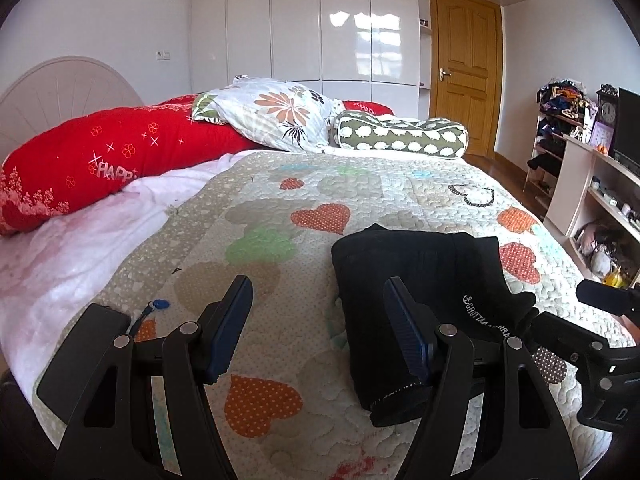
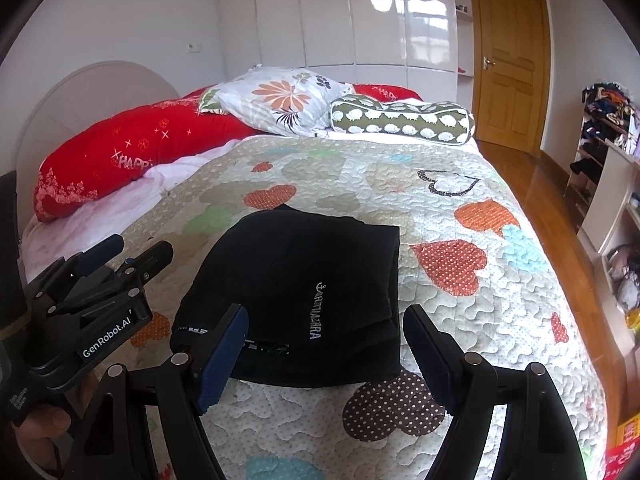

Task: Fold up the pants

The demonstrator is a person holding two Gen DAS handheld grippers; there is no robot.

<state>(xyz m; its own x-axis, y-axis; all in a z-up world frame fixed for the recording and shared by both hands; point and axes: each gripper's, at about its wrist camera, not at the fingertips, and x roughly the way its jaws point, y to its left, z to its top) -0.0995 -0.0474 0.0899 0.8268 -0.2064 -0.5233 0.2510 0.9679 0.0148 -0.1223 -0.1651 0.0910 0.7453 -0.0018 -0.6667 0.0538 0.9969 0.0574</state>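
The black pants lie folded into a compact rectangle on the heart-patterned quilt, white lettering on top. They also show in the left wrist view, to the right of centre. My left gripper is open and empty, above the quilt just left of the pants; its right finger overlaps their near edge in view. My right gripper is open and empty, held just in front of the pants' near edge. The left gripper also appears in the right wrist view, open.
Red bolster, floral pillow and green bolster lie at the head of the bed. A blue tag lies on the quilt by the left gripper. Shelves and wooden floor lie right of the bed.
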